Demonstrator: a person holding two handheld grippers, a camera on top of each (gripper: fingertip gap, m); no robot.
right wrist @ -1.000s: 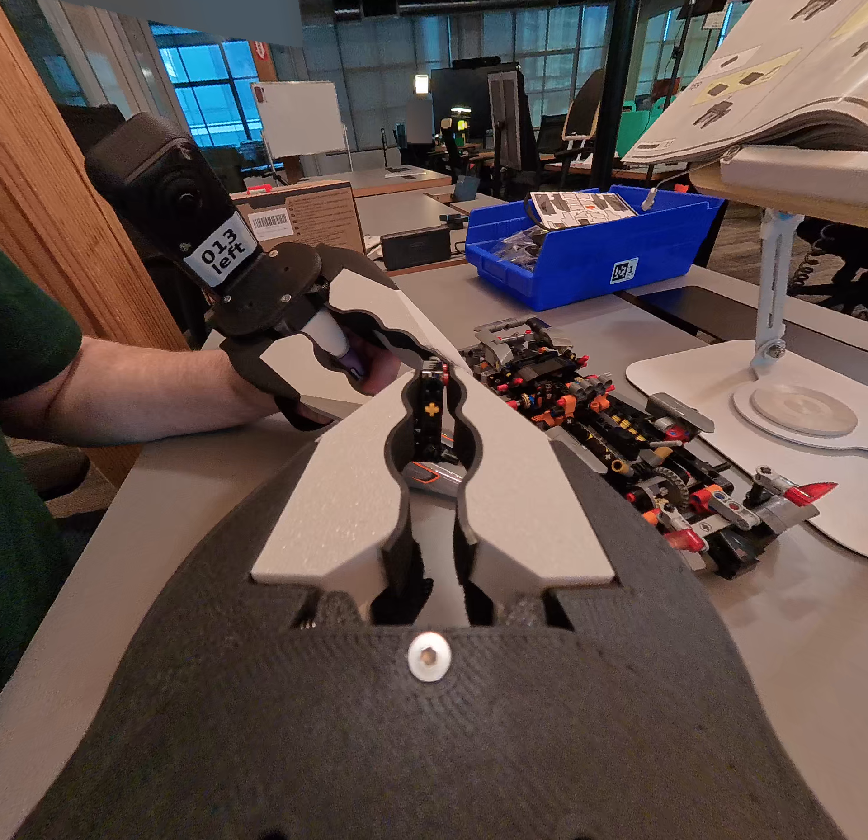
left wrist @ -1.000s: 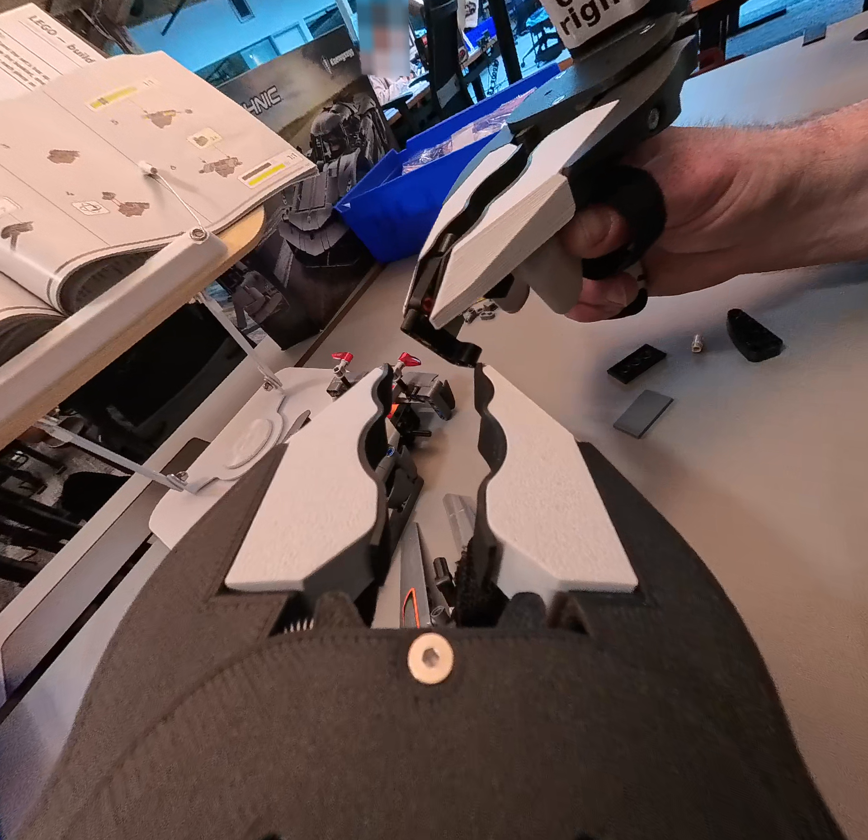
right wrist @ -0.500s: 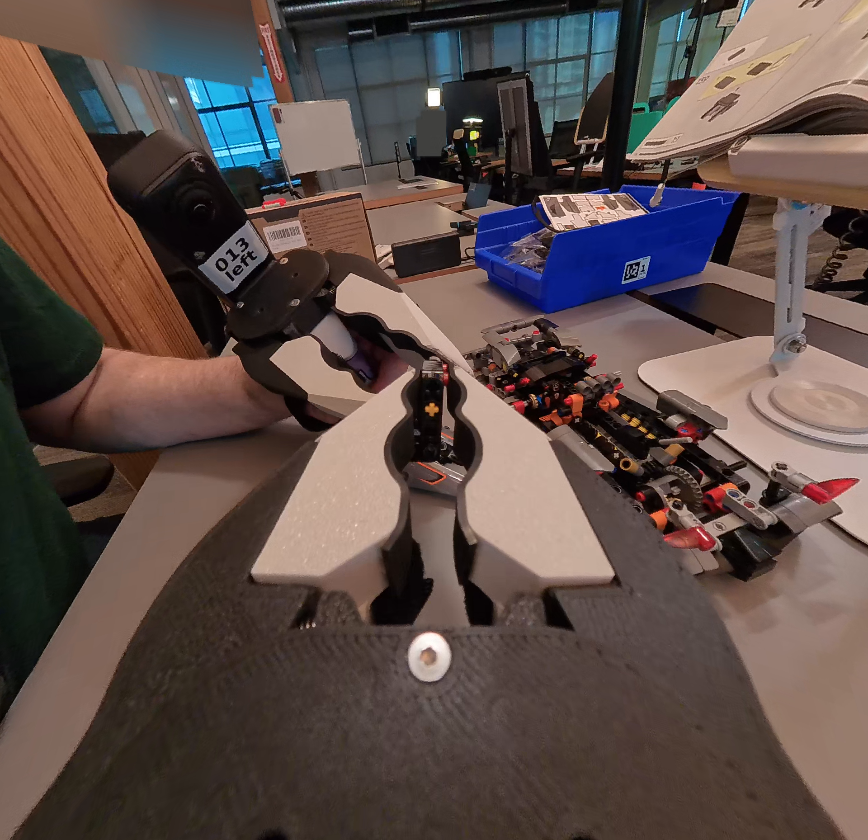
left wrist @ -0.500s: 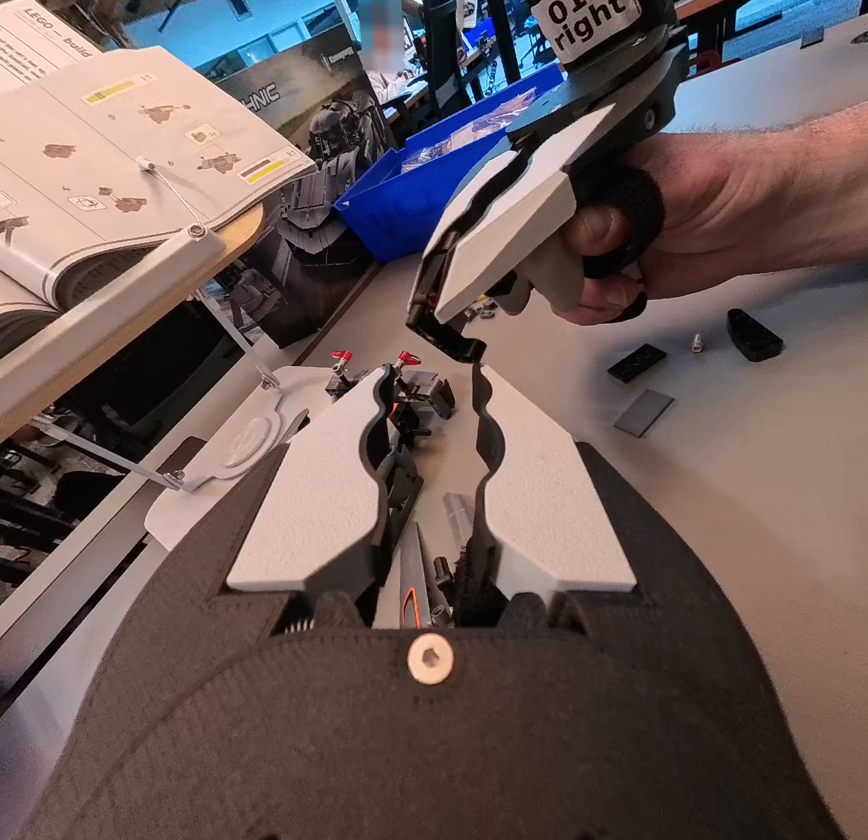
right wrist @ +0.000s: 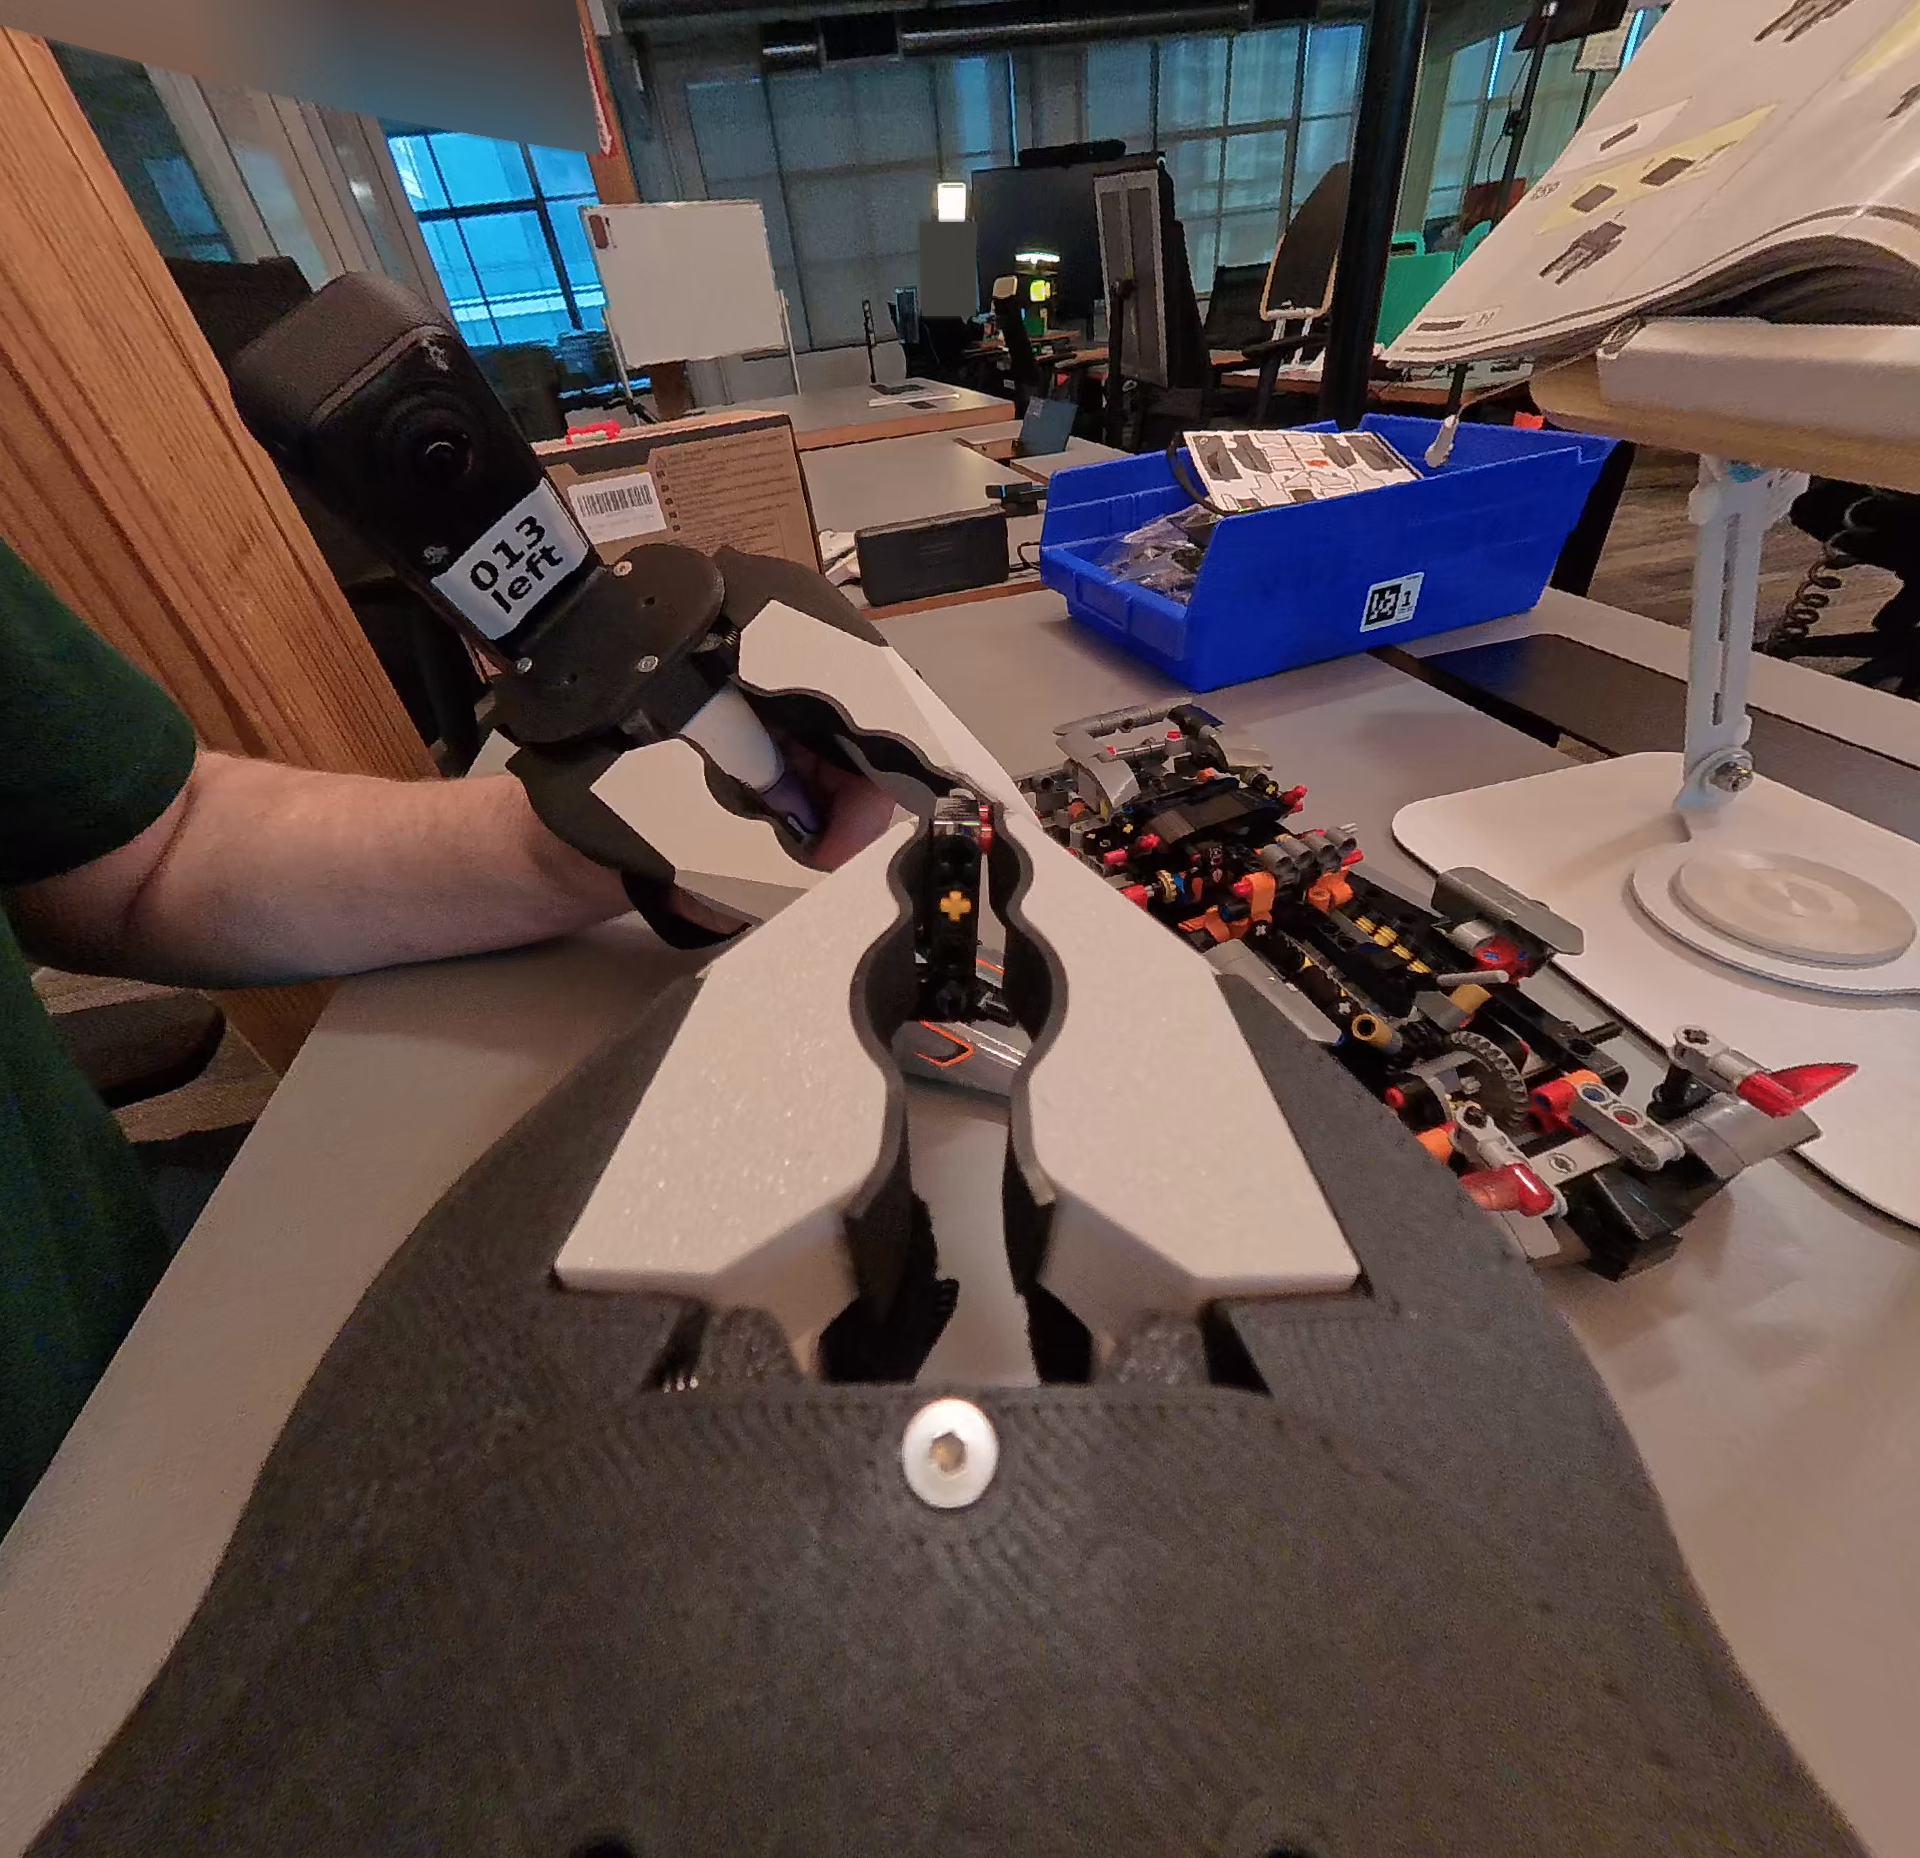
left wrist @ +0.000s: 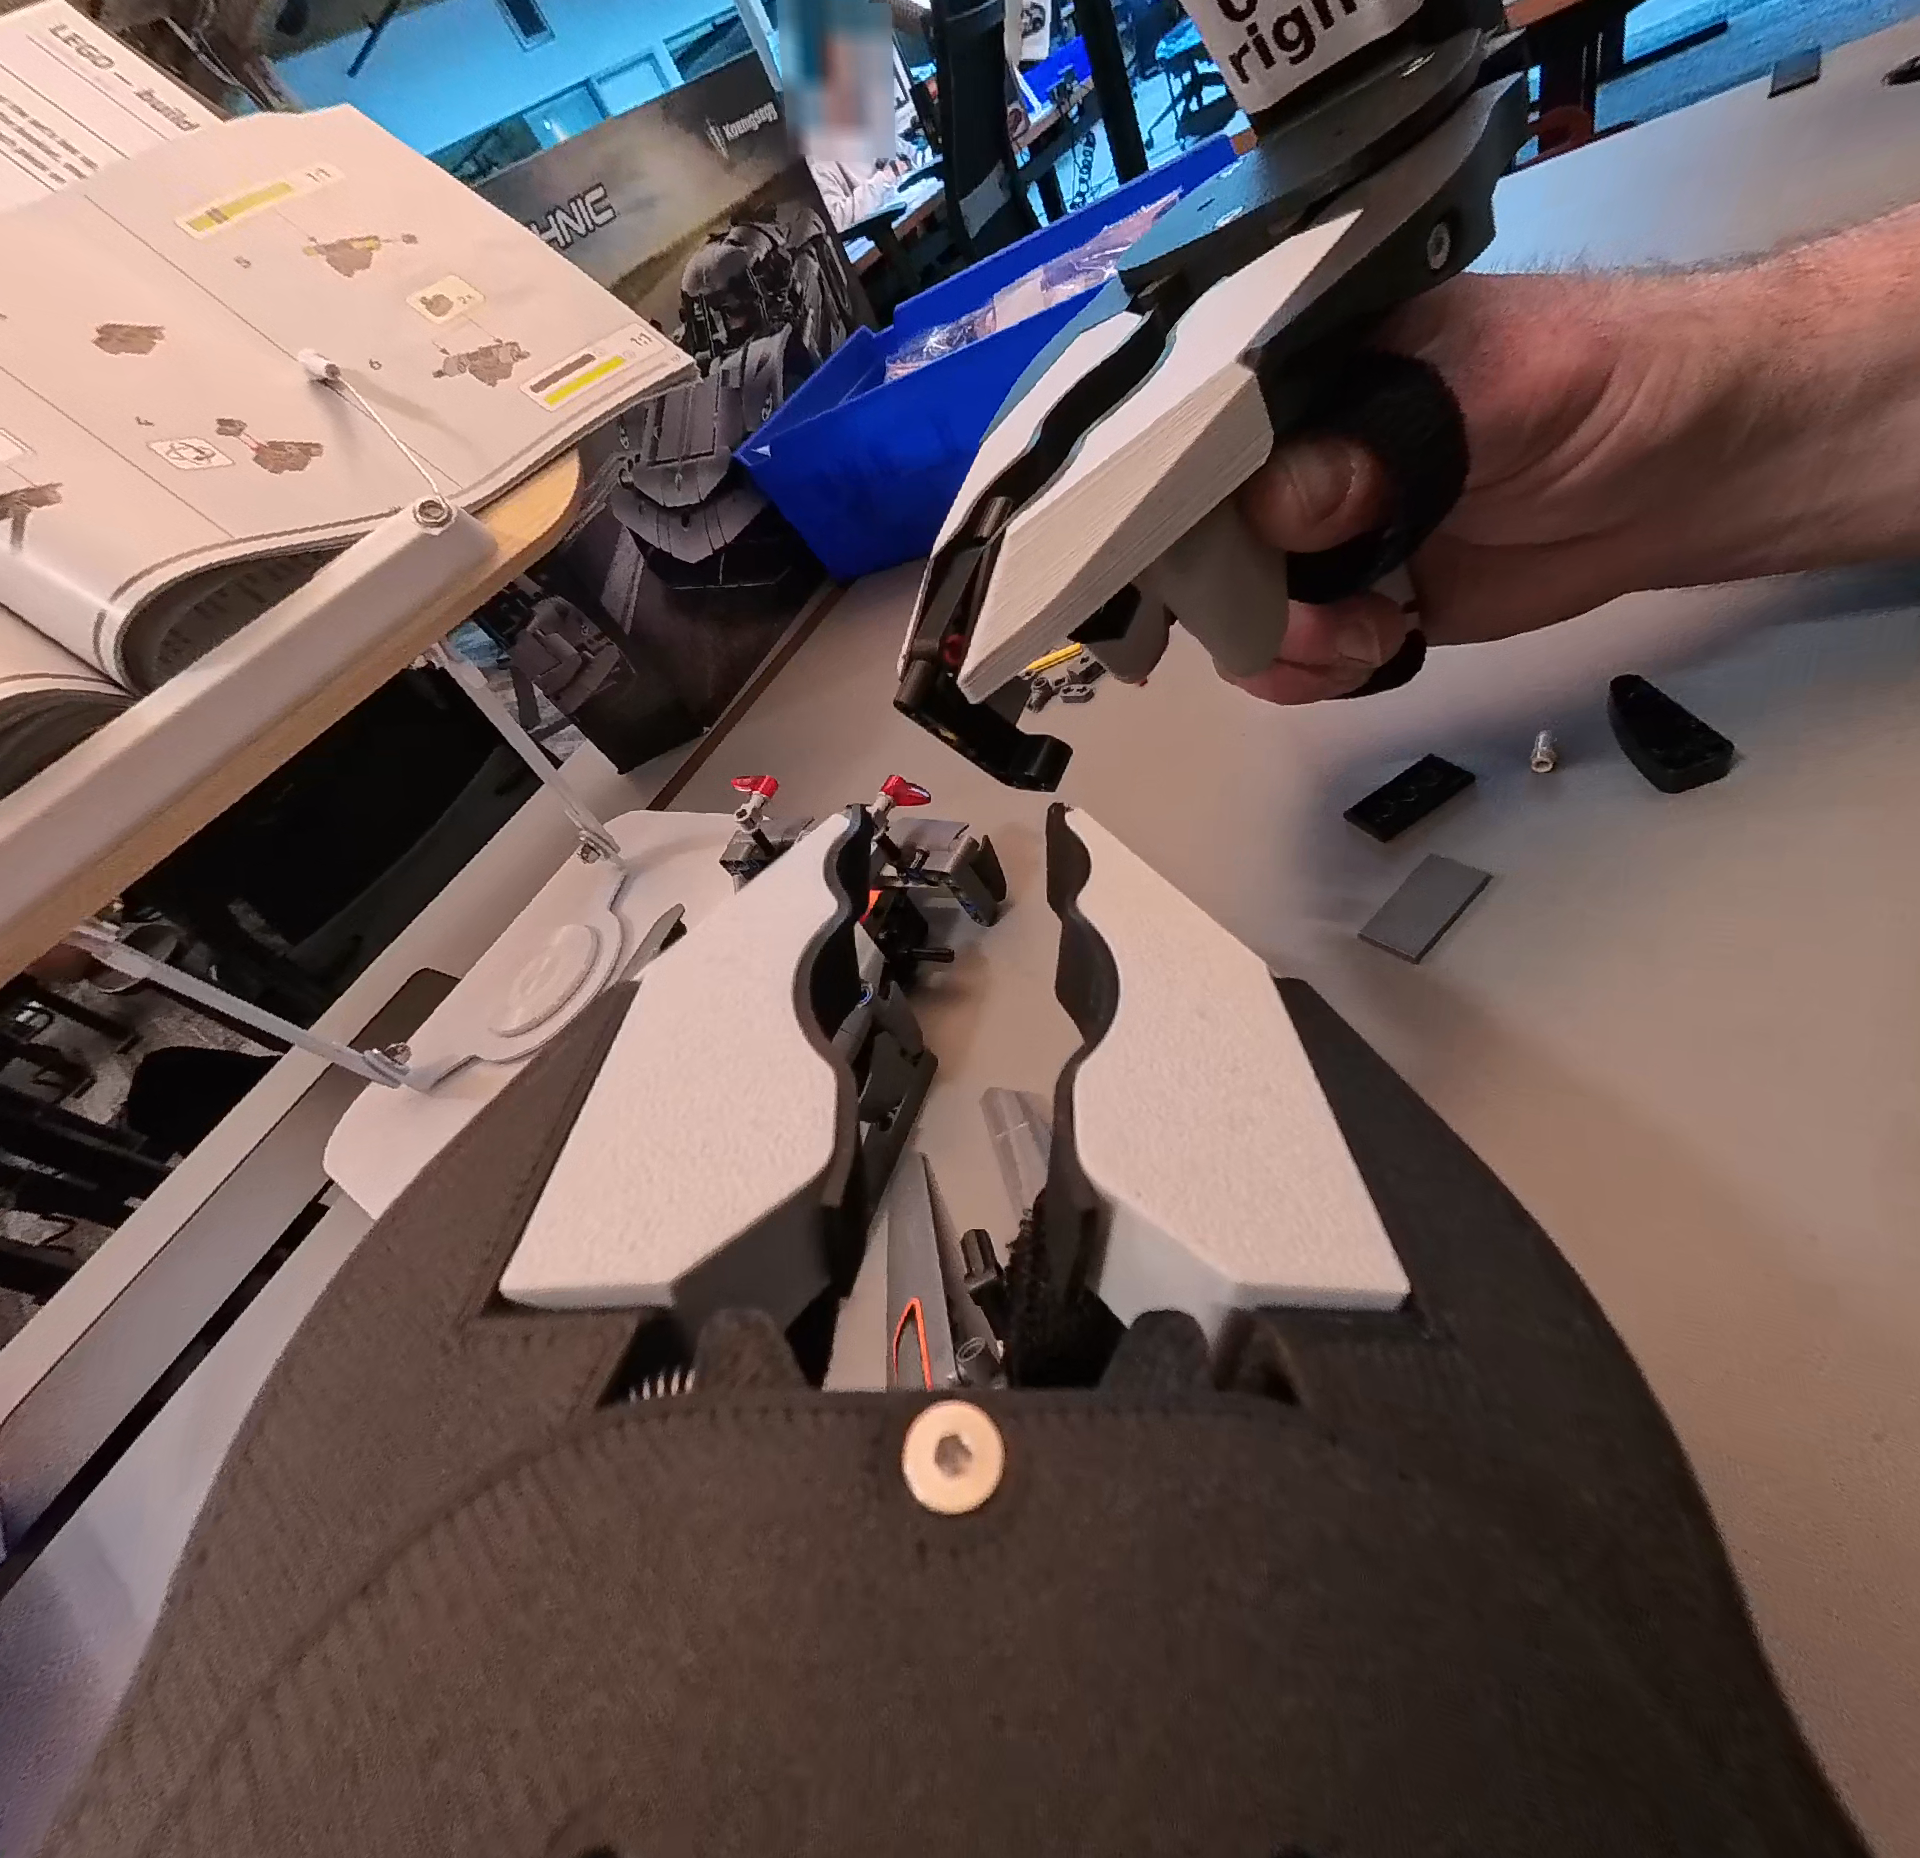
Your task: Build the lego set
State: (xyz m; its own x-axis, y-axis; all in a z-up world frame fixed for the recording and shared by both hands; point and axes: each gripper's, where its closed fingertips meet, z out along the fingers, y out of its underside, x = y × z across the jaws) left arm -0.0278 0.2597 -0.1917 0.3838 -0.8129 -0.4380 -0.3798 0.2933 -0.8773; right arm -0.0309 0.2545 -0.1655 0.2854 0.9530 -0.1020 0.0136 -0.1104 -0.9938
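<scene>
Right gripper (right wrist: 956, 842): pinching a short black studless beam with yellow cross-axle (right wrist: 954, 909), lifted slightly higher than a second ago, clear of the table.

Left gripper (left wrist: 951, 852): fingers spread, straddling the long black-and-orange car chassis (right wrist: 1340, 961) on the grey tabletop (left wrist: 1558, 1081); unchanged.

Beyond: blue plastic parts bin (right wrist: 1309, 572). Judgement: beam being aligned for attachment.

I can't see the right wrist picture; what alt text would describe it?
The right gripper holds a black Lego beam upright between its fingers. Right of it a half-built Lego car lies on the grey table; the left gripper hovers beyond.
</scene>
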